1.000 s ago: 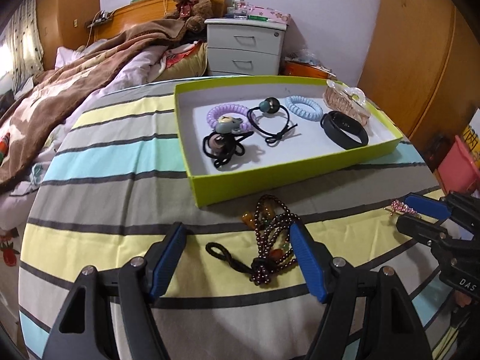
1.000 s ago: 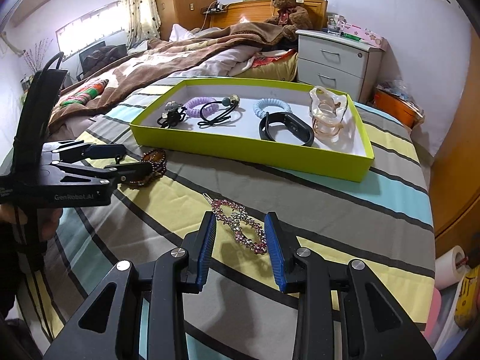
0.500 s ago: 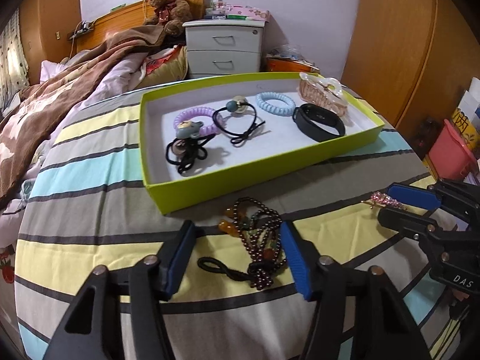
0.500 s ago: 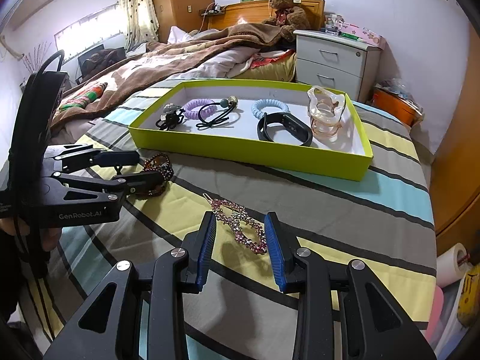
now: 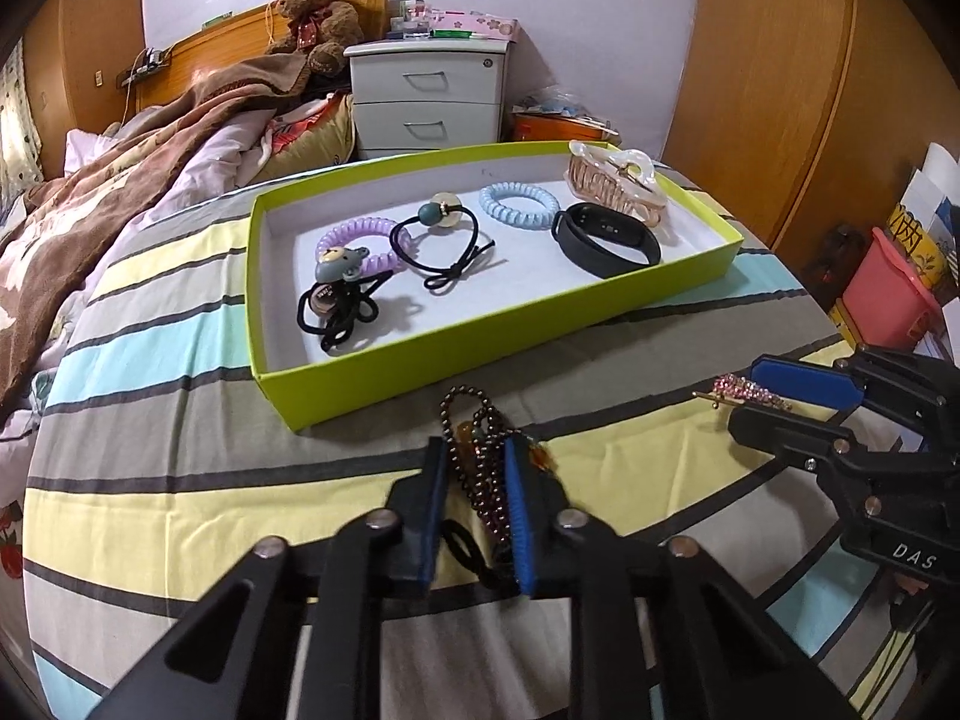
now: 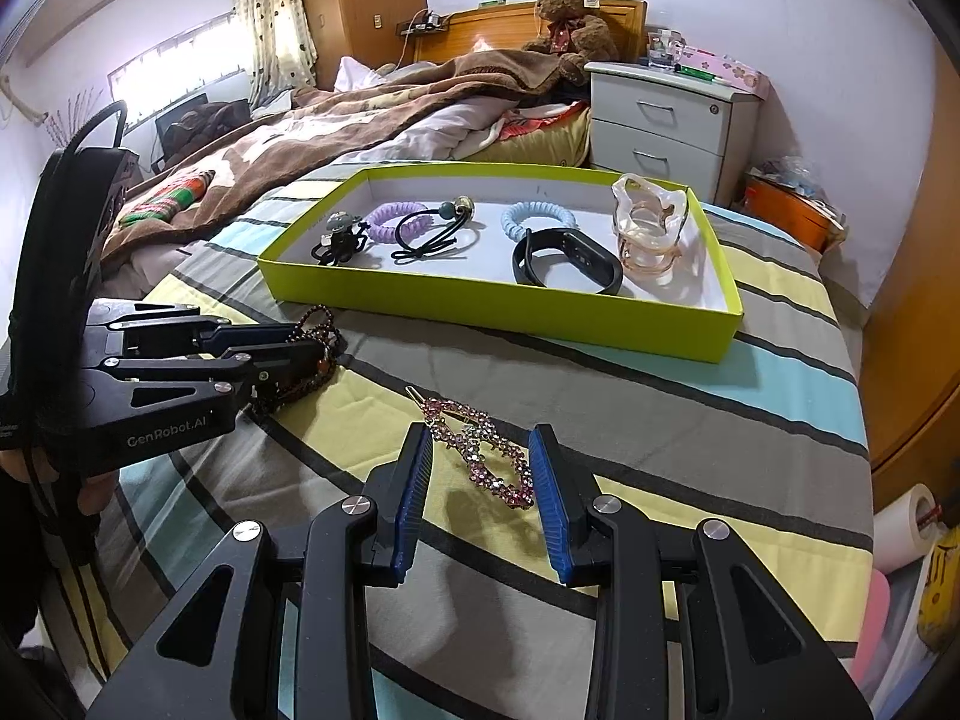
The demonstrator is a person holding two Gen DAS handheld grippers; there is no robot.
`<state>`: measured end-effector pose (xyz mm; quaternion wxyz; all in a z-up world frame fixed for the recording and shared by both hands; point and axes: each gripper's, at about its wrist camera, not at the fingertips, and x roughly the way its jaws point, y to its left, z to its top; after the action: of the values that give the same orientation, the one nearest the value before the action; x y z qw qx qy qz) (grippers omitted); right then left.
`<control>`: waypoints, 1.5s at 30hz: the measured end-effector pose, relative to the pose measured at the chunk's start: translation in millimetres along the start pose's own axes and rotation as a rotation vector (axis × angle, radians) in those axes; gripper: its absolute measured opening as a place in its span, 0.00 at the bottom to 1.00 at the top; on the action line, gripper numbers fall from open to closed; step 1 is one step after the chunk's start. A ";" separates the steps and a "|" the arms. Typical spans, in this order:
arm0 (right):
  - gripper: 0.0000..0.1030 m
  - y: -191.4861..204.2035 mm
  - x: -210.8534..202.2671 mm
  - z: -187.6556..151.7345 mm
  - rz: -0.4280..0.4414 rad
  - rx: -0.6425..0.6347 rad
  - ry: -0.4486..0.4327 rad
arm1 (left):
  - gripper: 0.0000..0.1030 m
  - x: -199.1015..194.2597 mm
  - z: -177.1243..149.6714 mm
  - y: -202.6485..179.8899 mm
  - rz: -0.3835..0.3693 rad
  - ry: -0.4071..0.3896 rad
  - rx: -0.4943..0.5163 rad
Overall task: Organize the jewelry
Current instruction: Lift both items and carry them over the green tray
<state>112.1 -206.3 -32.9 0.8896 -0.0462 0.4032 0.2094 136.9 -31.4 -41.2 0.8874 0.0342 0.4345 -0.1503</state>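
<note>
Left tongs [image 5: 475,495] now narrowed, seemingly pinching bead bracelet [image 5: 480,468]; right tongs [image 6: 480,489] spread around hairpin [image 6: 480,450].

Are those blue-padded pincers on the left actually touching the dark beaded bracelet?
Touching. In the left wrist view the left gripper has its blue pads pressed against both sides of the dark brown beaded bracelet.

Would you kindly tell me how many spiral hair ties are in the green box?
2. The purple spiral tie lies toward the left of the box, partly under a bear-charm tie; the blue spiral tie lies right of centre, beside the black band. None seems hidden.
</note>
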 end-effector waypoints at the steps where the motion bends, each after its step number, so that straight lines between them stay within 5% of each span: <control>1: 0.34 -0.1 0.0 -0.1 0.000 0.000 0.001 | 0.17 0.2 0.1 -0.3 0.001 0.000 -0.005; 28: 0.34 5.9 -15.6 6.7 -0.008 -0.001 -0.042 | 0.13 -29.2 3.6 1.3 0.002 -0.067 -0.041; 45: 0.34 13.3 -46.4 44.0 -0.032 -0.026 -0.137 | 0.13 -72.3 39.4 19.1 -0.011 -0.165 -0.070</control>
<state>110.2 -198.7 32.0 0.9177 -0.0500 0.3379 0.2031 130.8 -3.6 38.4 0.9199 -0.0115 0.3652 -0.1423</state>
